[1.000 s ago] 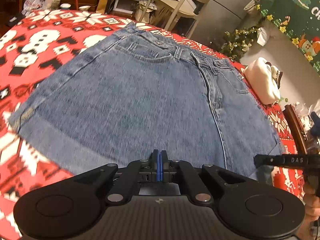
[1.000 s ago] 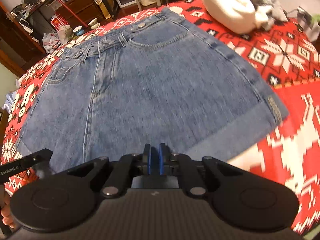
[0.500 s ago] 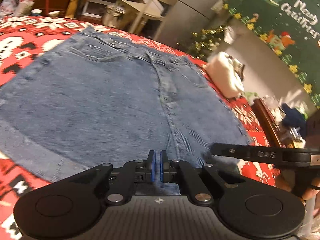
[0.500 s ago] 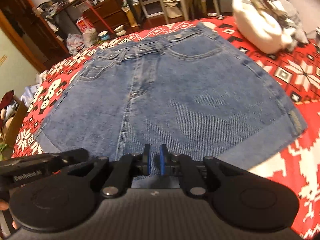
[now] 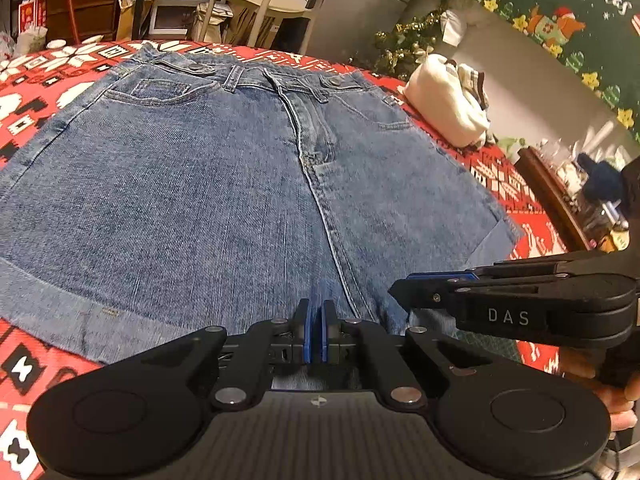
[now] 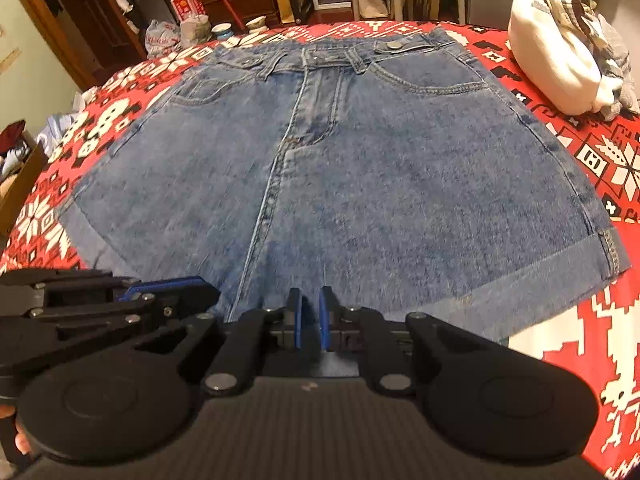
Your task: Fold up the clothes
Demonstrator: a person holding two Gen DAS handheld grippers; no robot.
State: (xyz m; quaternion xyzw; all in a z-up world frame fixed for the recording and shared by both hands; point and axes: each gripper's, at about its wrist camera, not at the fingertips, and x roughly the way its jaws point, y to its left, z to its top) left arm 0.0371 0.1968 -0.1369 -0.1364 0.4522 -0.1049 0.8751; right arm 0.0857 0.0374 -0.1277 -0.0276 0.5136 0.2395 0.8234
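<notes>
— Looking down, I see the denim shorts lying flat on the worktop, which has a red and white cloth. The waist is far from me and the hem is near.

— Where are your tools?

— My left gripper sits by the near hem, in the middle. Its blue fingers are almost together, with a thin gap. My right gripper is just beside it, and its fingers are a little apart. Neither one holds anything. A white bundle sits past the shorts, on my right.
</notes>
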